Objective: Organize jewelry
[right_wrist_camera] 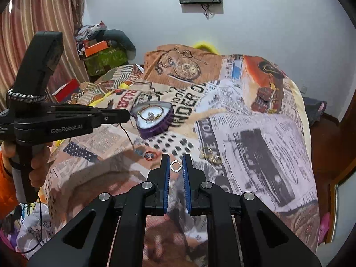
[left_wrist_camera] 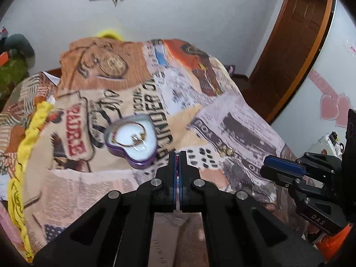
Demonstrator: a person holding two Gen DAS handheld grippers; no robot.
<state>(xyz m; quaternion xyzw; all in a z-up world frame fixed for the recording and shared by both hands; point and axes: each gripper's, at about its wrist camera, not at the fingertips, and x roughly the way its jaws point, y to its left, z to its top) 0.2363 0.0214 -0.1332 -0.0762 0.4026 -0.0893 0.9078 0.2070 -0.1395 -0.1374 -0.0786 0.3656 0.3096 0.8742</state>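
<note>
A purple heart-shaped box (left_wrist_camera: 131,141) with a white lining lies open on the printed bedspread and holds a gold bangle and rings; it also shows in the right wrist view (right_wrist_camera: 153,120). My left gripper (left_wrist_camera: 177,156) is shut on a thin red beaded piece, just right of the box; a dark cord hangs from it in the right wrist view (right_wrist_camera: 128,135). My right gripper (right_wrist_camera: 175,163) is open around a small silver ring (right_wrist_camera: 175,165) on the cloth. Gold rings (right_wrist_camera: 210,155) lie to its right and a red ring (right_wrist_camera: 150,155) to its left.
The printed bedspread (right_wrist_camera: 255,122) covers a bed that drops off at the right toward a wooden door (left_wrist_camera: 293,44). Boxes and bags (right_wrist_camera: 100,53) pile up at the far left by a striped curtain. A yellow trim (left_wrist_camera: 29,138) runs along the left edge.
</note>
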